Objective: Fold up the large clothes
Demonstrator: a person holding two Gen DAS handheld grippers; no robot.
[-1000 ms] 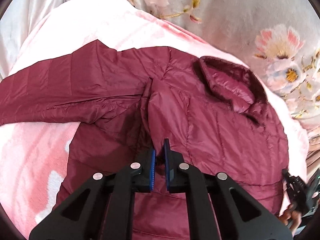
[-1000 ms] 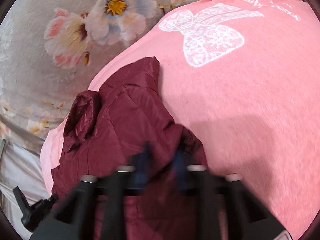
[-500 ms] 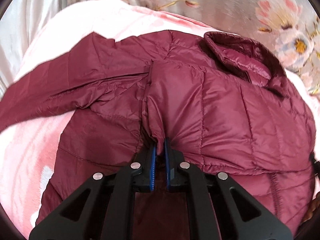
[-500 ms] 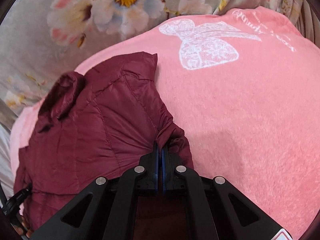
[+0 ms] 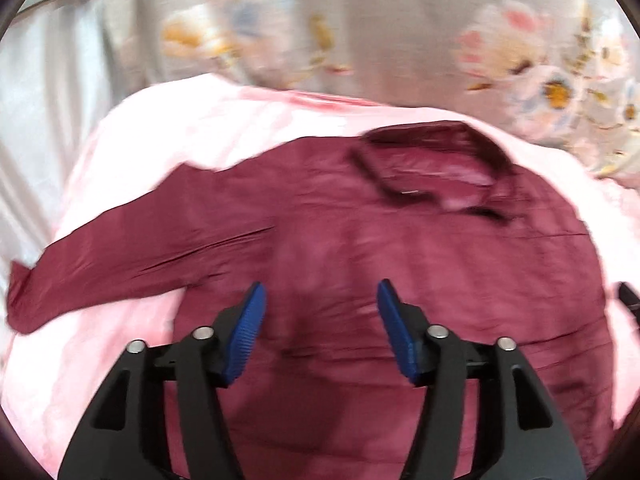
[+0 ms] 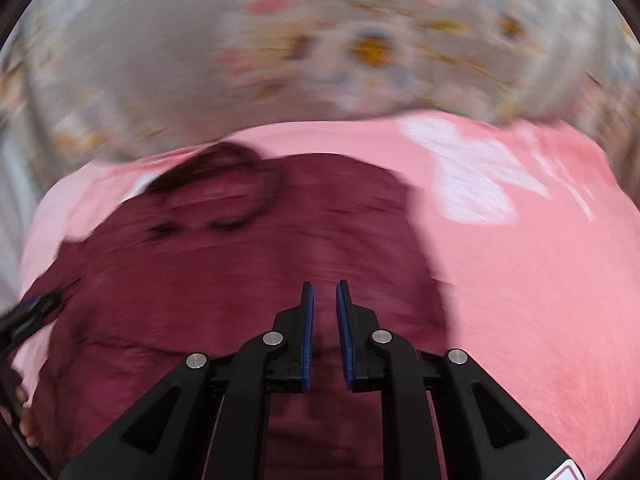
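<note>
A maroon quilted jacket [image 5: 400,248] lies spread on a pink blanket [image 5: 200,128], collar at the far end and one sleeve [image 5: 120,268] stretched out to the left. My left gripper [image 5: 320,312] is wide open and empty, just above the jacket's body. In the right wrist view the jacket [image 6: 240,272] fills the left and middle, and my right gripper [image 6: 325,308] is above it with its jaws a narrow gap apart and nothing between them. Both views are blurred by motion.
The pink blanket [image 6: 520,280] with a white bow print [image 6: 472,184] extends to the right. A grey floral cover [image 6: 280,48] lies beyond. The other gripper shows at the right edge of the left wrist view [image 5: 628,300] and the left edge of the right wrist view [image 6: 28,316].
Both grippers have let go of the jacket fabric and opened, the left wide, the right slightly. Both have pulled back and the jacket now lies flatter.
</note>
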